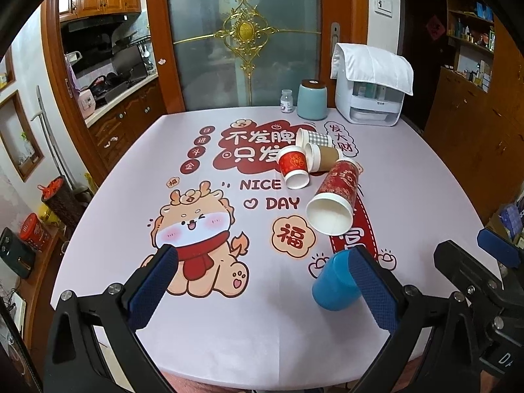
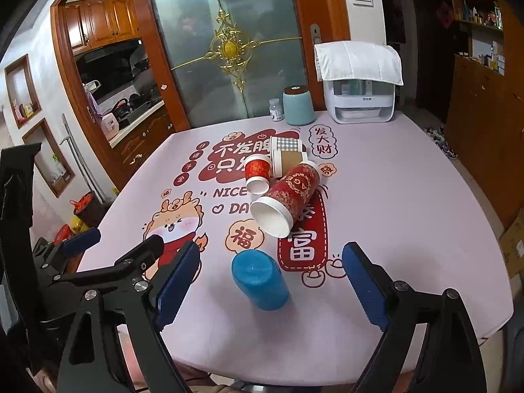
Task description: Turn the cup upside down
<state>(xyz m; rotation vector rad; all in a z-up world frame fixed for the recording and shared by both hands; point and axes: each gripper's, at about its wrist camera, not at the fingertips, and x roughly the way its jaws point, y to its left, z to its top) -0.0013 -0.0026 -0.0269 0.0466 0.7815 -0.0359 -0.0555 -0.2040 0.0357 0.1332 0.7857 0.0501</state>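
A blue cup (image 2: pixel 260 278) stands upside down on the table, bottom up, near the front; in the left wrist view it (image 1: pixel 334 283) is partly hidden behind my left gripper's right finger. My right gripper (image 2: pixel 271 281) is open, its fingers on either side of the blue cup and apart from it. My left gripper (image 1: pixel 262 288) is open and empty, to the left of the cup. A tall red paper cup (image 2: pixel 288 196) lies on its side further back, mouth toward me; it also shows in the left wrist view (image 1: pixel 335 198).
A small red cup (image 2: pixel 258 175), a brown cup (image 2: pixel 288 160) and a checked cup (image 2: pixel 286 144) lie on their sides behind it. A teal jar (image 2: pixel 298 106), a small bottle (image 2: pixel 276 109) and a white appliance (image 2: pixel 360 98) stand at the table's far edge.
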